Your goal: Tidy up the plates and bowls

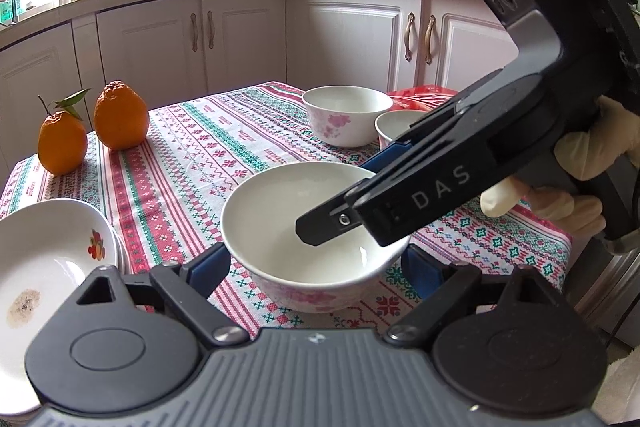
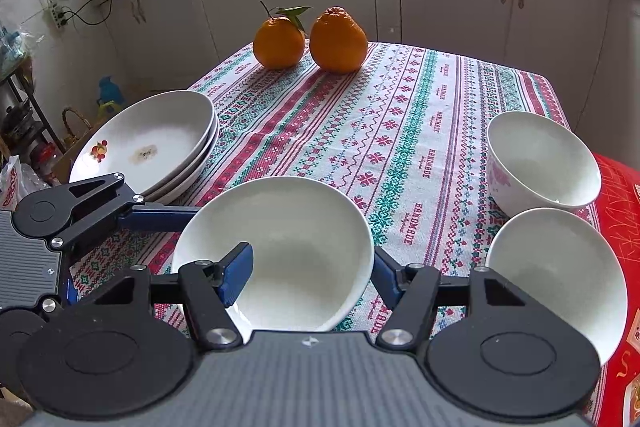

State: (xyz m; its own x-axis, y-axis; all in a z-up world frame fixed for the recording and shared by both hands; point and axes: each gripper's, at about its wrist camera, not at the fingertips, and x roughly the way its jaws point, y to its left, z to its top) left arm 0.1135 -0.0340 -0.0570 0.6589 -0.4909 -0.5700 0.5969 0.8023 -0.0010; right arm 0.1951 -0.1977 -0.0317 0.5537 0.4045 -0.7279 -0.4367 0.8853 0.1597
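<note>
Both tongs work the near bowl (image 2: pixel 276 251): left gripper (image 1: pixel 316 267) spread wide around its sides, right gripper (image 2: pixel 308 275) apart straddling its rim, likely the pickup step, next needing a close, then stacking.

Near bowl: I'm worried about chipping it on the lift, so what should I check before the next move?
1. Right gripper straddles the near bowl rim, one finger inside: ok.
2. Right jaws closed on the rim: not ok, they are open.
3. Left gripper fingers either side of the bowl, touching it: cannot tell.
4. Bowl upright on the tablecloth: ok.
5. Floral bowl empty, apart from it: ok.
6. Plate stack out of the way: ok.
</note>
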